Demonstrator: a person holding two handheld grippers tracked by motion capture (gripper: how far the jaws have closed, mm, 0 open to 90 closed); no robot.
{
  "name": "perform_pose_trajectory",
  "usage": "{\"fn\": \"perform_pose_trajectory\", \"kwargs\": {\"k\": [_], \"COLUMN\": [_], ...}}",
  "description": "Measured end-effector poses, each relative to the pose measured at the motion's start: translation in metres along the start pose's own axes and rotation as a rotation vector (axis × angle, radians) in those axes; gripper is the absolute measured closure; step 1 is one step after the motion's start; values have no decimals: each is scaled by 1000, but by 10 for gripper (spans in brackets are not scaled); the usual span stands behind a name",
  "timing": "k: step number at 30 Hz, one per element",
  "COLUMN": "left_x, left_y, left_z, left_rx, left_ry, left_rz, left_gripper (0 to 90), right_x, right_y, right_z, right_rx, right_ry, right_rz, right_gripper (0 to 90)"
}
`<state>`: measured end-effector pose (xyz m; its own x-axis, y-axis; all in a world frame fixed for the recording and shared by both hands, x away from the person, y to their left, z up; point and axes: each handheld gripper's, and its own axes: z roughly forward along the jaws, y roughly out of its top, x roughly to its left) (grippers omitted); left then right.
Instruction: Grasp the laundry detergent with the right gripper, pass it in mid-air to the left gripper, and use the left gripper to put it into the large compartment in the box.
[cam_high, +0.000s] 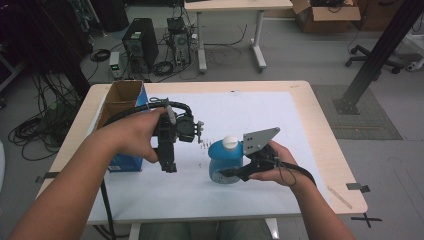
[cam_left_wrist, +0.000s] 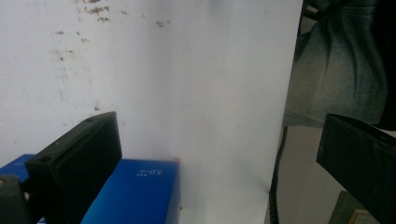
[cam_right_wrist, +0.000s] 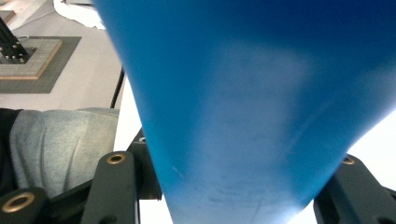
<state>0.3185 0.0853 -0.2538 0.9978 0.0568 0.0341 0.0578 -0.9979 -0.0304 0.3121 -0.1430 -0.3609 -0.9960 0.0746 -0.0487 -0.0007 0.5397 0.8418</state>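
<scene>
Lab floor behind the table (cam_high: 327, 150) is a tangle of cables, with a computer tower (cam_high: 140, 44) and a second desk beyond. White sheet (cam_high: 250, 115) covers most of the wooden tabletop.

Blue bottle (cam_high: 226, 161) with a white cap (cam_high: 229, 142) stands upright near the sheet's middle. Right gripper (cam_high: 226, 173) comes at it from the person's right and pinches its lower body; in the right gripper view the blue plastic (cam_right_wrist: 243, 116) fills the gap between both jaws. Low grip, probably to keep the bottle steady and upright while it is set down or shifted.

Left gripper (cam_high: 170, 167) hangs just left of the bottle, apart from it, pointed down at the sheet. Its jaws are spread with nothing between them, as the left gripper view shows. Likely waiting its turn.

Open cardboard box with a blue side (cam_high: 131, 107) sits at the table's left edge, close behind the left hand (cam_high: 137, 135); its blue corner (cam_left_wrist: 135, 196) shows below the left jaw.
</scene>
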Motion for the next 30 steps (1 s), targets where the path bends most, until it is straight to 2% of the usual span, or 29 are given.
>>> {"fn": "perform_pose_trajectory", "kwargs": {"k": [13, 30], "left_x": [0, -5], "left_y": [8, 14], "left_z": [2, 10], "left_rx": [0, -26], "left_ry": [-7, -21], "left_rz": [8, 24], "left_gripper": [4, 4], "right_x": [2, 2], "right_y": [3, 9], "right_z": [31, 59], "right_rx": [-7, -15], "right_ry": [44, 41], "right_rz": [18, 23], "right_gripper": [457, 455]}}
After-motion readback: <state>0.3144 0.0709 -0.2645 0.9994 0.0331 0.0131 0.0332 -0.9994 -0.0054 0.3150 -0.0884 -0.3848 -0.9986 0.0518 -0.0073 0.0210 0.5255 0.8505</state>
